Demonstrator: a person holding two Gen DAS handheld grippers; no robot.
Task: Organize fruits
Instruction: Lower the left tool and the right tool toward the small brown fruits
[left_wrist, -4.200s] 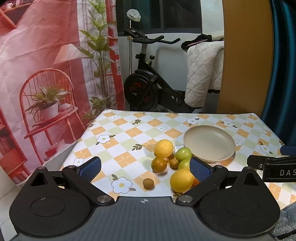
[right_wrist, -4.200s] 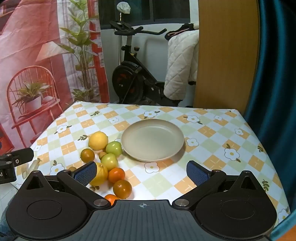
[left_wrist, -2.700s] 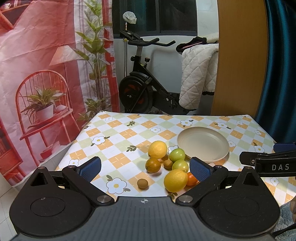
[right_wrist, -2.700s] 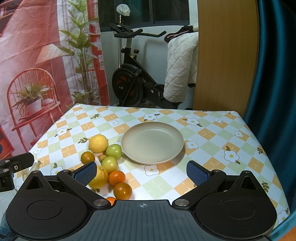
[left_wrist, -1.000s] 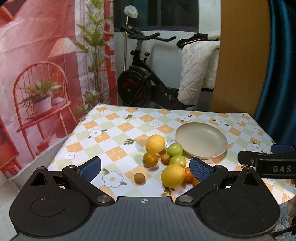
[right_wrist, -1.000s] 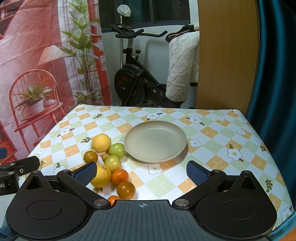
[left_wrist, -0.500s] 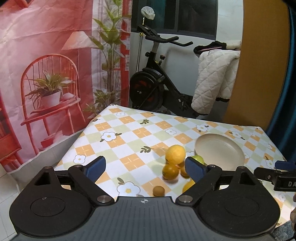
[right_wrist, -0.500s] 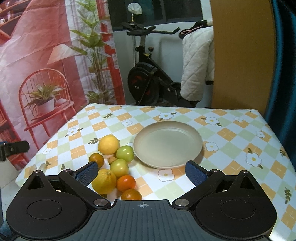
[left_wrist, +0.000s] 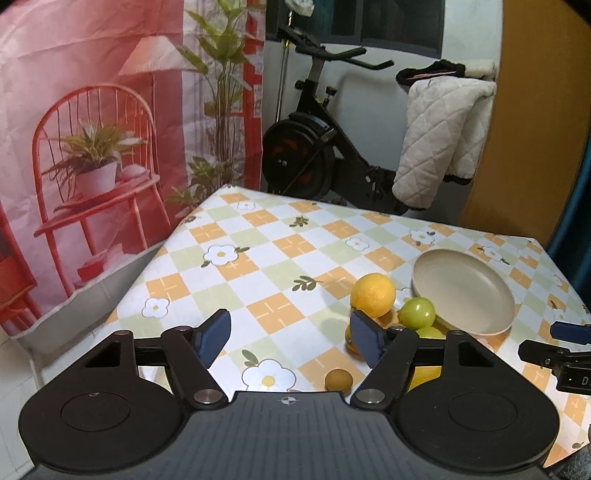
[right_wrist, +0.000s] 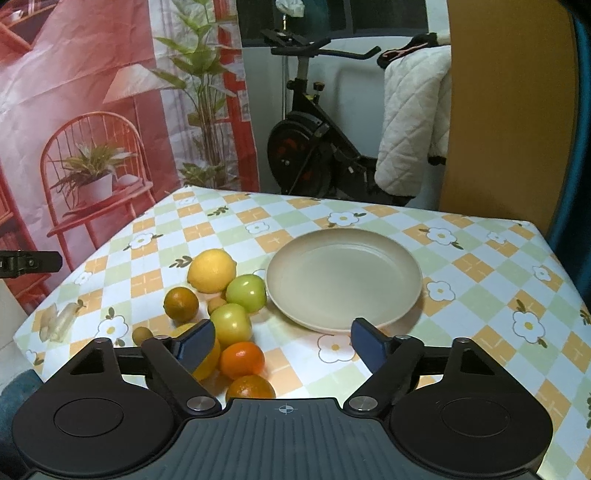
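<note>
An empty beige plate (right_wrist: 343, 277) sits on the checked tablecloth; it also shows in the left wrist view (left_wrist: 465, 291). Left of it lies a cluster of fruit: a yellow lemon (right_wrist: 211, 270), two green apples (right_wrist: 246, 291) (right_wrist: 231, 326), a dark orange (right_wrist: 181, 303), two oranges (right_wrist: 242, 360) (right_wrist: 251, 386) and a small brown fruit (right_wrist: 142, 335). My right gripper (right_wrist: 282, 341) is open and empty above the table's near edge, in front of the plate. My left gripper (left_wrist: 290, 334) is open and empty, left of the fruit; the lemon (left_wrist: 372, 294) is beside its right finger.
The table's left edge (left_wrist: 147, 273) drops to the floor by a red printed backdrop (left_wrist: 92, 129). An exercise bike (right_wrist: 314, 147) and a quilted cloth (right_wrist: 410, 122) stand behind the table. A blue curtain (right_wrist: 580, 147) hangs at the right. Pale scraps (right_wrist: 59, 319) lie at the table's left corner.
Both grippers have moved forward over the table and their jaws have narrowed somewhat. The left one swung left, so the fruit now sits by its right finger.
</note>
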